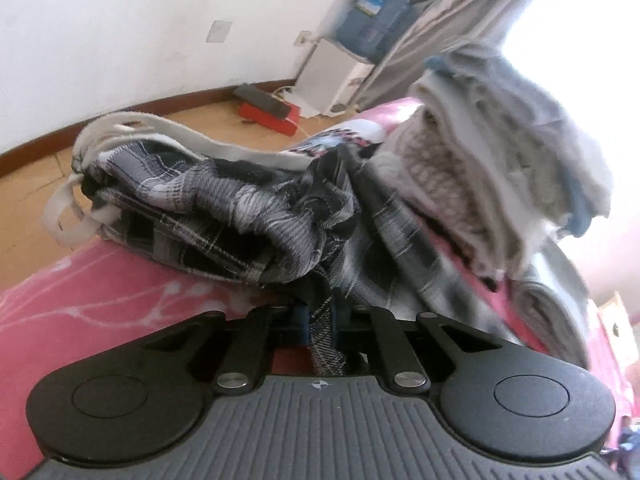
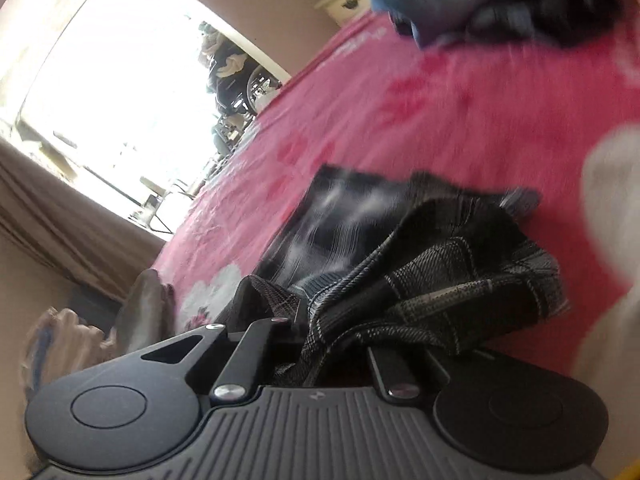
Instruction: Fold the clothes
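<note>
Left tool [image 1: 320, 320] clamped on plaid garment [image 1: 240, 216], right tool [image 2: 316, 340] seemingly pinching it too

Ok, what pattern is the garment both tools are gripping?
Black, grey and white plaid garment, sharpest in the left wrist view.

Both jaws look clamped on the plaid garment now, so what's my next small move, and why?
Probably lift and draw the two grippers apart. The left gripper and right gripper each pinch the plaid garment, which lies bunched and wrinkled on the pink bedsheet; spreading it flat likely comes before any fold.
</note>
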A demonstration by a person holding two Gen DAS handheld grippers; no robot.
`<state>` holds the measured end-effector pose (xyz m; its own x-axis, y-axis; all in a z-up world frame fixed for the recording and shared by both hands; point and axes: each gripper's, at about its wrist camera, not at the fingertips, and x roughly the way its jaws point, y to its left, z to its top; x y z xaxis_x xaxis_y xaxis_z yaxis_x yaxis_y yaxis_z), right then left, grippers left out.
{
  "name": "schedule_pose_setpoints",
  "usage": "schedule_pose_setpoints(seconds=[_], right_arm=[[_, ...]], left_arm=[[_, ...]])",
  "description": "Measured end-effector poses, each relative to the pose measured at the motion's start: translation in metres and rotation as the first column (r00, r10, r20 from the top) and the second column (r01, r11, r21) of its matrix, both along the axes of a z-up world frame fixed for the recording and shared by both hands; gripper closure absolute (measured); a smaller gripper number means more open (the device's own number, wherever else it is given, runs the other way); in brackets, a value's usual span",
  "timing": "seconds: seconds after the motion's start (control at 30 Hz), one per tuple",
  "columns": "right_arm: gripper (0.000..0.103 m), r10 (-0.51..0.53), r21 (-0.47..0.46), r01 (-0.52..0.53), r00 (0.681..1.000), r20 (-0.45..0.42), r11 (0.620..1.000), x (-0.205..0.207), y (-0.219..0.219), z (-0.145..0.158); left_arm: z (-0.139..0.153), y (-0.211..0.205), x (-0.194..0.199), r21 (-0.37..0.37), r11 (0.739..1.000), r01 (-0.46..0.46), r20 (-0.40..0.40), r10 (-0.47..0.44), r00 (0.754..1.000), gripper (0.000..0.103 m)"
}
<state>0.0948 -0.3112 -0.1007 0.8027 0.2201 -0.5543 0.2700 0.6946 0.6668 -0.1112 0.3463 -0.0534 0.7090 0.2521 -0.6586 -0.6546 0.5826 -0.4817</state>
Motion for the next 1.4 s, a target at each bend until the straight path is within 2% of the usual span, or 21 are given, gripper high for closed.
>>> schedule_pose_setpoints(seconds=[0.17, 0.27, 0.3, 0.37, 0.4, 0.43, 0.5, 0.57, 0.67, 0.77, 0.8, 0.87, 0.9, 0.93, 1.0, 1.1, 1.17, 1.23, 1.27, 1.33, 1.4], right_arm=[[0.097, -0.002, -0.111, 0.005, 0.999, 0.032, 0.994, -0.018, -0.04, 0.032], [0.096, 0.002, -0.207, -0.004, 1.0, -0.008, 0.978, -0.02, -0.054, 0.038], [0.093, 0.032, -0.238, -0.046, 0.998, -0.062, 0.97, -0.017, -0.052, 0.036], [0.078, 0.099, -0.263, -0.148, 0.977, -0.189, 0.954, -0.006, -0.044, 0.028], [0.061, 0.127, -0.25, -0.189, 0.961, -0.245, 0.95, -0.004, -0.04, 0.024], [0.059, 0.138, -0.26, -0.213, 0.951, -0.276, 0.942, -0.004, -0.035, 0.023], [0.052, 0.154, -0.357, -0.262, 0.941, -0.302, 0.897, -0.012, -0.02, 0.031], [0.048, 0.175, -0.454, -0.325, 0.923, -0.342, 0.829, -0.028, -0.008, 0.041], [0.045, 0.184, -0.593, -0.421, 0.889, -0.419, 0.687, -0.054, 0.014, 0.063], [0.044, 0.198, -0.685, -0.469, 0.877, -0.439, 0.558, -0.087, 0.037, 0.096], [0.044, 0.212, -0.7, -0.466, 0.881, -0.422, 0.541, -0.098, 0.048, 0.109], [0.044, 0.298, -0.687, -0.477, 0.879, -0.373, 0.548, -0.109, 0.068, 0.132], [0.044, 0.369, -0.665, -0.504, 0.862, -0.347, 0.552, -0.111, 0.086, 0.145], [0.044, 0.44, -0.641, -0.533, 0.84, -0.318, 0.553, -0.112, 0.104, 0.157], [0.044, 0.583, -0.596, -0.621, 0.758, -0.291, 0.51, -0.104, 0.149, 0.174], [0.044, 0.768, -0.535, -0.746, 0.589, -0.252, 0.397, -0.085, 0.234, 0.193], [0.044, 0.857, -0.432, -0.839, 0.459, -0.234, 0.331, -0.075, 0.294, 0.196], [0.041, 0.932, -0.255, -0.938, 0.291, -0.216, 0.234, -0.068, 0.359, 0.184], [0.039, 0.945, -0.191, -0.961, 0.239, -0.223, 0.198, -0.067, 0.386, 0.172], [0.039, 0.962, -0.071, -0.989, 0.14, -0.236, 0.127, -0.066, 0.439, 0.147], [0.039, 0.961, -0.047, -0.995, 0.102, -0.258, 0.093, -0.068, 0.479, 0.122]], left_arm=[[0.013, -0.033, -0.023, -0.028, 0.994, 0.106, 0.021, -0.106, 0.994, 0.097], [0.014, -0.064, -0.04, -0.059, 0.981, 0.183, 0.012, -0.182, 0.983, 0.097], [0.011, -0.074, -0.044, -0.058, 0.977, 0.203, -0.007, -0.204, 0.979, 0.097], [-0.001, -0.084, -0.048, -0.059, 0.971, 0.231, -0.049, -0.234, 0.971, 0.096], [-0.007, -0.084, -0.05, -0.072, 0.969, 0.237, -0.064, -0.241, 0.968, 0.095], [-0.013, -0.083, -0.052, -0.089, 0.968, 0.236, -0.078, -0.243, 0.967, 0.091], [-0.017, -0.079, -0.058, -0.1, 0.964, 0.247, -0.079, -0.255, 0.964, 0.087], [-0.012, -0.077, -0.065, -0.07, 0.961, 0.267, -0.09, -0.273, 0.958, 0.072], [-0.002, -0.075, -0.079, -0.011, 0.953, 0.304, -0.119, -0.303, 0.946, 0.058], [0.006, -0.076, -0.096, 0.06, 0.933, 0.356, -0.171, -0.341, 0.924, 0.054], [0.01, -0.078, -0.103, 0.103, 0.922, 0.374, -0.193, -0.35, 0.917, 0.053], [0.014, -0.081, -0.112, 0.199, 0.893, 0.404, -0.238, -0.356, 0.904, 0.052], [0.016, -0.083, -0.114, 0.248, 0.873, 0.421, -0.261, -0.358, 0.897, 0.052], [0.018, -0.085, -0.117, 0.296, 0.849, 0.437, -0.284, -0.359, 0.889, 0.051], [0.018, -0.087, -0.119, 0.385, 0.796, 0.467, -0.329, -0.354, 0.875, 0.051], [0.014, -0.083, -0.116, 0.47, 0.725, 0.504, -0.381, -0.348, 0.857, 0.05], [0.014, -0.078, -0.115, 0.501, 0.698, 0.512, -0.381, -0.354, 0.854, 0.05], [0.013, -0.076, -0.115, 0.518, 0.682, 0.517, -0.368, -0.368, 0.854, 0.05], [0.013, -0.076, -0.115, 0.529, 0.67, 0.521, -0.364, -0.375, 0.852, 0.05], [0.01, -0.079, -0.117, 0.561, 0.635, 0.531, -0.365, -0.386, 0.847, 0.049], [0.006, -0.082, -0.119, 0.595, 0.594, 0.541, -0.37, -0.395, 0.841, 0.049]])
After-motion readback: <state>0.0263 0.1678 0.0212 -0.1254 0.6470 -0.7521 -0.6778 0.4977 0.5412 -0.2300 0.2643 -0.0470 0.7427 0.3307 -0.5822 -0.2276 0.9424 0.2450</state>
